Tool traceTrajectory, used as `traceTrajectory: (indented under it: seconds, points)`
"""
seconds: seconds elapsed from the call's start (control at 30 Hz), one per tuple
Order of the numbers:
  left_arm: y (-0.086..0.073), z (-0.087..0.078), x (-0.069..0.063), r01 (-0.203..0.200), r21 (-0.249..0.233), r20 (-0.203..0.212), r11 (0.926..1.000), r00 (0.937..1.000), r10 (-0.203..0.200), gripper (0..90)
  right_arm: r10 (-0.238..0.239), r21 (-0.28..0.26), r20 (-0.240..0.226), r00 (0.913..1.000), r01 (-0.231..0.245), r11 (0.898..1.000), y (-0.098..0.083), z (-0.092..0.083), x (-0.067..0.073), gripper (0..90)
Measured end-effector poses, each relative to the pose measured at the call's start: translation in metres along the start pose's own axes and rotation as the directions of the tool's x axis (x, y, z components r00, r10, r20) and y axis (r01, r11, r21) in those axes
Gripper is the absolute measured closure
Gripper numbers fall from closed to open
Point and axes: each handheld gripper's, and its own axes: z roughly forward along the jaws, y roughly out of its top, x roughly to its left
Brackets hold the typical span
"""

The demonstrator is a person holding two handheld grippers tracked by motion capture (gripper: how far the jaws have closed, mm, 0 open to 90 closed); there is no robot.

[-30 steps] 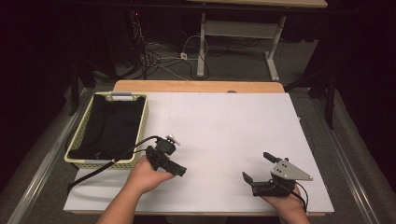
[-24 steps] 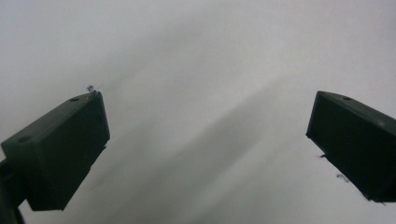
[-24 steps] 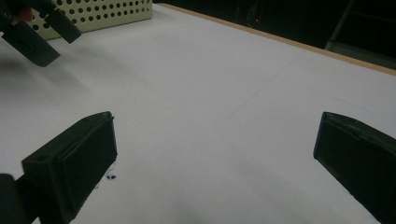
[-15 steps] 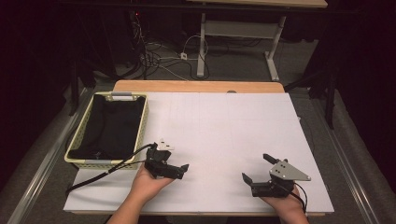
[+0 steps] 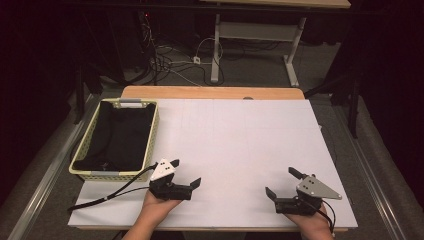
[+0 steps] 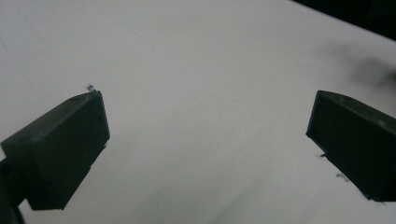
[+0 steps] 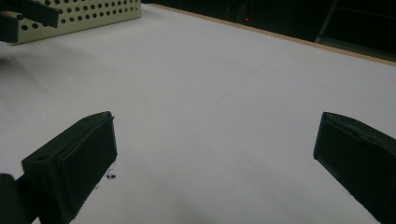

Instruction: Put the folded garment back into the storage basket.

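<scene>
Both the left gripper [image 5: 186, 186] and right gripper [image 5: 281, 184] have fingers spread, empty; the left's cable [image 5: 112, 191] could snag the perforated cream basket [image 5: 84, 148] at ten o'clock.

1. We see a desk [image 5: 235, 92] with a wooden far edge, covered by a white sheet [image 5: 240, 145].
2. At its left side rests a perforated pale basket [image 5: 86, 150] holding dark cloth [image 5: 122, 135].

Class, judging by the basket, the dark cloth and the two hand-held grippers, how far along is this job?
Done: the dark cloth lies inside the basket at the table's left. In hand: nothing; the left hand-held gripper and right hand-held gripper both rest open near the white table's front edge. Left: no other item lies on the white surface, so it looks close to finished.
</scene>
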Motion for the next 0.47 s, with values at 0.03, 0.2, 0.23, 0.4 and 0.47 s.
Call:
traceTrajectory:
  seconds: [0.03, 0.2, 0.23, 0.4, 0.47]
  points:
    - [-0.001, -0.002, 0.0, 0.001, -0.022, -0.003, 0.9998, 1.0, -0.001, 0.0, 0.011, -0.009, 0.005, 0.9999, -0.011, 1.0, -0.001, -0.003, -0.002, 0.3]
    - [-0.007, -0.013, -0.001, -0.02, -0.126, -0.015, 0.9918, 0.9997, 0.018, 0.0, 0.033, -0.034, 0.035, 0.9989, -0.031, 0.999, -0.004, -0.012, -0.007, 0.3]
    - [-0.008, -0.014, -0.002, -0.029, -0.139, -0.021, 0.9899, 0.9994, 0.027, 0.0, 0.035, -0.036, 0.04, 0.9986, -0.034, 0.999, -0.004, -0.014, -0.007, 0.3]
    - [-0.011, -0.018, -0.006, -0.058, -0.168, -0.041, 0.9841, 0.9978, 0.052, 0.0, 0.057, -0.046, 0.048, 0.9972, -0.055, 0.997, -0.005, -0.018, -0.008, 0.3]
    - [-0.011, -0.018, -0.007, -0.061, -0.173, -0.041, 0.9831, 0.9976, 0.055, 0.0, 0.06, -0.048, 0.047, 0.9971, -0.058, 0.997, -0.006, -0.018, -0.008, 0.3]
